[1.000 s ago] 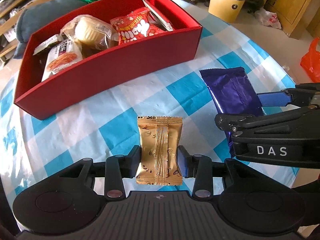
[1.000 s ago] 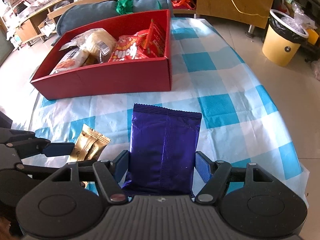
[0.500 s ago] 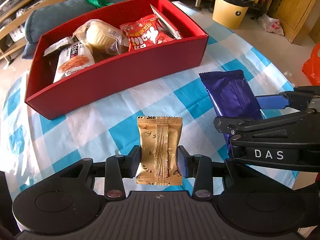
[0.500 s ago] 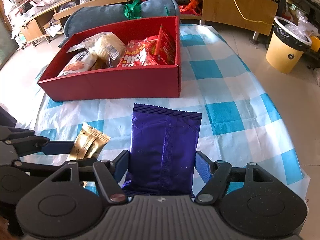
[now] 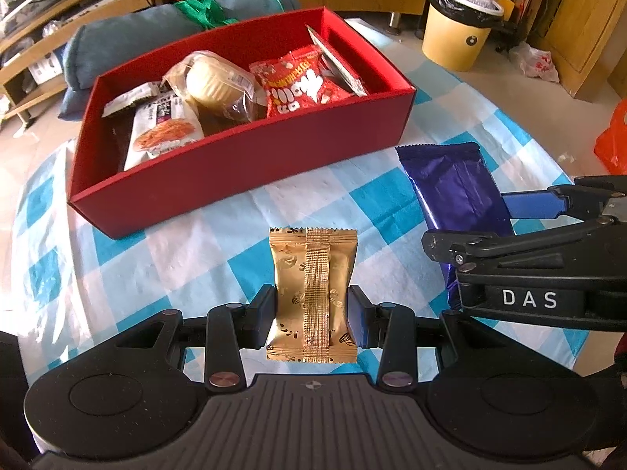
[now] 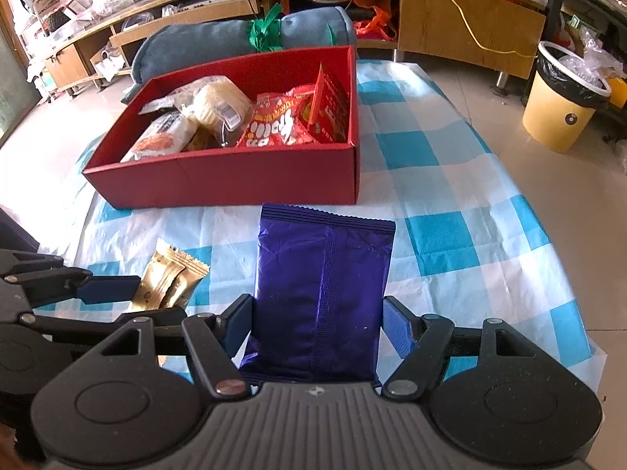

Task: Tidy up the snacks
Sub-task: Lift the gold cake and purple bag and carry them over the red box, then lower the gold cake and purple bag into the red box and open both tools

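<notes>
Your left gripper (image 5: 312,310) is pinching the gold packet (image 5: 312,293) and your right gripper (image 6: 316,329), marked "DAS", is clamping the purple bag (image 6: 323,293), both hanging above the checked cloth (image 5: 188,250) just short of the red box (image 5: 243,164) holding wrapped snacks (image 5: 301,84).

A blue-and-white checked cloth (image 6: 450,180) is covering the desk. A yellow waste bin (image 6: 564,113) is standing on the floor beyond, and a grey-blue bolster (image 6: 219,45) is lying behind.
</notes>
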Demonstrator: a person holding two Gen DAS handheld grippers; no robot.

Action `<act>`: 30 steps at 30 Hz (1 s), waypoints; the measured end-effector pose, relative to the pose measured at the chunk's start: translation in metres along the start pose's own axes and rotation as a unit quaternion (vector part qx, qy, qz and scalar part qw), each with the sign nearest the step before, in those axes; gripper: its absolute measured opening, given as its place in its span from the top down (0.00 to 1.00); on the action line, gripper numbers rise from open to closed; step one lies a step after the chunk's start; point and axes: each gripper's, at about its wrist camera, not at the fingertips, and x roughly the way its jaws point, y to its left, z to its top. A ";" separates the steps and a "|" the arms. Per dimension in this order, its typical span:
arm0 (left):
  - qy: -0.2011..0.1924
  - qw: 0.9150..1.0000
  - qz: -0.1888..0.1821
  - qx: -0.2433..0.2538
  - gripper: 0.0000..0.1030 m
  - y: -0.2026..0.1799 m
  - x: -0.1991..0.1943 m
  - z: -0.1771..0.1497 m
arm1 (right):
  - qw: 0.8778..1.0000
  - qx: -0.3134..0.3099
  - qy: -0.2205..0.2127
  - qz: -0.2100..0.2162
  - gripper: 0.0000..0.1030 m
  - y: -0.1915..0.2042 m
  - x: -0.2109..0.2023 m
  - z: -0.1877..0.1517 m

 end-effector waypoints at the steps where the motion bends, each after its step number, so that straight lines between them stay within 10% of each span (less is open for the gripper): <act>1: -0.002 1.000 0.000 -0.001 0.54 0.001 -0.002 0.001 | 1.000 0.000 -0.004 0.001 0.37 0.000 -0.002 0.001; 17: -0.068 0.996 0.017 -0.062 0.53 0.039 -0.029 0.049 | 0.997 -0.002 -0.079 0.025 0.37 0.014 -0.020 0.061; 30: -0.072 0.989 0.055 -0.114 0.55 0.084 0.012 0.116 | 0.996 0.019 -0.071 0.049 0.37 0.018 0.044 0.141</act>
